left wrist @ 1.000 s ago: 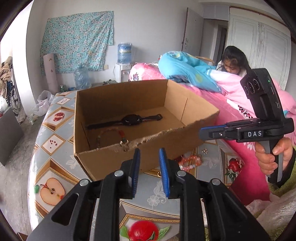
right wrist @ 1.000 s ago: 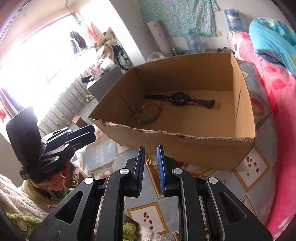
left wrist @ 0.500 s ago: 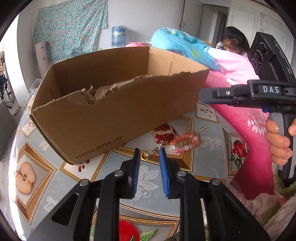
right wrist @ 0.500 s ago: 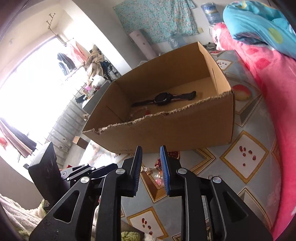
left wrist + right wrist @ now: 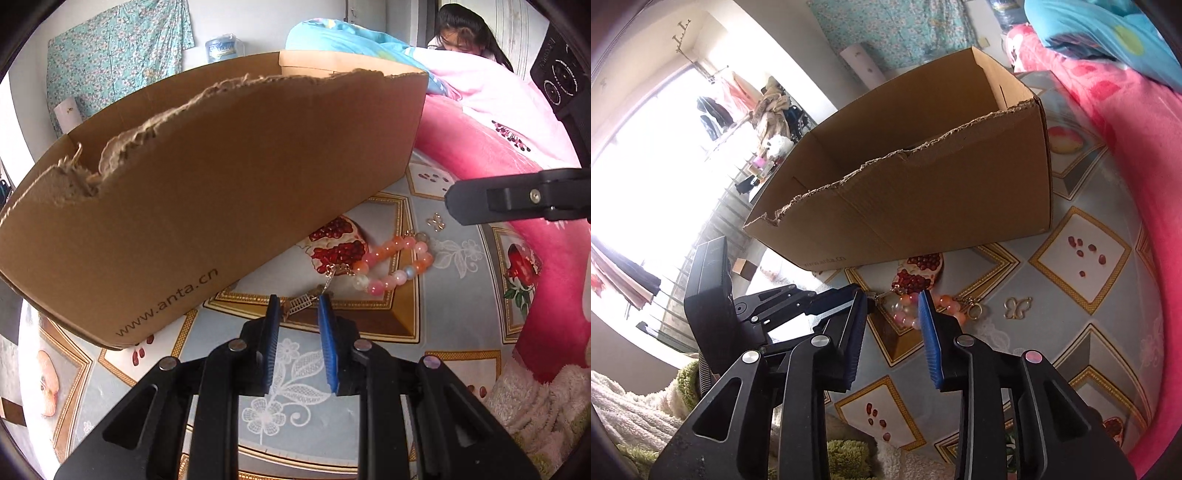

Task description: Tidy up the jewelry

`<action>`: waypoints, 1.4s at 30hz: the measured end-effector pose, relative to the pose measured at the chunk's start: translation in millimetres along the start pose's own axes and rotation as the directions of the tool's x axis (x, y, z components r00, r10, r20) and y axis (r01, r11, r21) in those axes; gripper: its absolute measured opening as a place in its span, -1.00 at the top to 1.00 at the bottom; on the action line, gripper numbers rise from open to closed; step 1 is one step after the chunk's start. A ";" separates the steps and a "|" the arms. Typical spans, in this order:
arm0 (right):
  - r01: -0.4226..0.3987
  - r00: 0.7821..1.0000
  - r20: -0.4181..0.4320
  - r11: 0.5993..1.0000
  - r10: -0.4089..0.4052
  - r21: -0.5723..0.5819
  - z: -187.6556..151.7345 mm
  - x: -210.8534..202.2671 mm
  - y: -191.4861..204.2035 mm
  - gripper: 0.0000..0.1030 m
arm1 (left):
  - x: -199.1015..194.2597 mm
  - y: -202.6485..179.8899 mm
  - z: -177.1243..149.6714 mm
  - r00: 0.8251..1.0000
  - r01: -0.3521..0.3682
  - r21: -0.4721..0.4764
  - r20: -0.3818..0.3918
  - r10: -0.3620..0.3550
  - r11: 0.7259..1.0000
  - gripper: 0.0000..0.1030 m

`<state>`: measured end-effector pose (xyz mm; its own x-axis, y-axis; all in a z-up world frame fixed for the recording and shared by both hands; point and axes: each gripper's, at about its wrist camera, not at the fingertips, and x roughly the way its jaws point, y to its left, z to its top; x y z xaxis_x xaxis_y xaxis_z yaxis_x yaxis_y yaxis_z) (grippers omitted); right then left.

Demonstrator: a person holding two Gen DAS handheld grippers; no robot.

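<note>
Table (image 5: 436, 354), covered in a pale blue cloth printed with fruit and gold-framed squares. Cardboard box (image 5: 229, 192), open-topped, near rim torn and ragged, printed "www.anta.cn" on the near wall; stands on the table, contents hidden from both views. Pink bedding (image 5: 1137, 155) along the table's far side. Left gripper (image 5: 298, 308), low over the table in front of the box, jaws parted with a narrow gap; a small gold chain pendant (image 5: 301, 303) lies on the cloth at the fingertips, contact uncertain. Right gripper (image 5: 892, 306), jaws parted, empty, above the beads. Pink and orange bead bracelet (image 5: 397, 264), on the table just beside the box. Butterfly charm (image 5: 1016, 307), gold, lying apart from the bracelet.
</note>
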<state>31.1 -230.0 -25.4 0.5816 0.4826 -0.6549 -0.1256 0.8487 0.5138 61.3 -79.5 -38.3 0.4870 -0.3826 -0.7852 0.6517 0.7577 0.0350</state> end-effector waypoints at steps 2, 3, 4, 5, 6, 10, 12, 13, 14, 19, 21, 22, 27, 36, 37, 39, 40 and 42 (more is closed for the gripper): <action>-0.002 1.000 -0.006 1.000 0.002 0.005 0.8 2.0 1.2 0.42 | -0.8 0.4 -0.4 1.000 0.004 -0.007 -0.004 -0.004 1.000 0.61; -0.004 1.000 -0.009 1.000 0.004 0.009 1.2 4.4 -1.6 0.42 | -1.3 0.7 -1.3 1.000 0.006 -0.009 -0.003 -0.006 1.000 0.61; -0.007 1.000 -0.012 1.000 0.007 0.011 0.7 5.1 -3.1 0.42 | -1.9 1.0 -2.0 1.000 0.008 -0.012 -0.001 -0.008 1.000 0.62; -0.009 1.000 -0.016 1.000 0.009 0.012 0.5 6.1 -3.0 0.42 | -2.5 1.0 -3.0 1.000 0.008 -0.014 0.001 -0.008 1.000 0.63; -0.011 1.000 -0.019 1.000 0.011 0.013 -0.3 7.4 -4.1 0.42 | -3.2 1.3 -4.0 1.000 0.006 -0.017 0.001 -0.006 1.000 0.67; -0.026 0.999 -0.043 1.000 0.026 0.011 -3.5 10.5 -3.5 0.42 | -7.6 5.4 -9.1 1.000 0.019 -0.044 0.004 -0.018 0.999 0.73; -0.033 0.998 -0.060 0.999 0.034 0.011 -5.3 14.8 -2.5 0.42 | -9.7 5.9 -11.0 1.000 0.023 -0.045 0.006 -0.022 0.999 0.73; -0.038 0.997 -0.070 0.999 0.039 0.012 -6.6 16.9 -1.5 0.42 | -10.4 5.3 -11.7 1.000 0.025 -0.043 0.006 -0.025 0.999 0.73; -0.043 0.996 -0.080 0.999 0.044 0.011 -7.7 18.5 -0.2 0.42 | -11.3 4.7 -12.3 1.000 0.028 -0.040 0.006 -0.028 0.999 0.73; -0.042 0.992 -0.117 0.999 0.041 -0.009 -11.6 25.4 6.2 0.42 | -11.0 2.1 -11.6 1.000 0.026 -0.028 0.008 -0.026 0.999 0.72; -0.037 0.991 -0.127 0.999 0.035 -0.014 -10.7 26.6 8.0 0.42 | -8.4 2.2 -8.3 1.000 0.022 -0.027 0.011 -0.022 0.999 0.73; -0.036 0.991 -0.130 0.999 0.033 -0.016 -10.3 27.2 8.7 0.42 | -6.9 1.8 -7.0 1.000 0.020 -0.023 0.012 -0.019 1.000 0.73; -0.022 0.991 -0.129 0.999 0.018 -0.033 -8.0 28.3 11.7 0.42 | -5.4 -1.3 -6.6 1.000 0.003 0.016 0.030 -0.004 1.000 0.73; 0.031 0.994 -0.104 0.991 -0.045 -0.131 -11.2 36.7 28.9 0.42 | -8.0 3.3 -10.1 0.999 -0.002 -0.018 0.041 0.003 1.000 0.80; 0.038 0.994 -0.099 0.988 -0.054 -0.150 -11.0 38.3 31.9 0.42 | -9.2 5.6 -11.5 0.999 -0.005 -0.028 0.040 0.007 1.000 0.80; 0.058 0.993 -0.086 0.981 -0.075 -0.186 -11.0 43.2 37.4 0.43 | -11.6 10.2 -14.7 0.999 -0.016 -0.049 0.038 0.018 0.999 0.80; 0.069 0.993 -0.084 0.977 -0.087 -0.204 -10.5 45.7 40.2 0.45 | -12.9 12.9 -16.4 0.999 -0.022 -0.060 0.037 0.024 0.998 0.80; 0.103 0.989 -0.074 0.963 -0.125 -0.248 -10.2 50.3 44.9 0.51 | -15.8 18.6 -20.0 0.999 -0.029 -0.084 0.036 0.033 0.996 0.80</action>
<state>46.6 -165.5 -40.9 0.5319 0.3874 -0.7530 -0.2602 0.9210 0.2900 54.2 -48.8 -37.6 0.5287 -0.3767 -0.7607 0.5861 0.8102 0.0062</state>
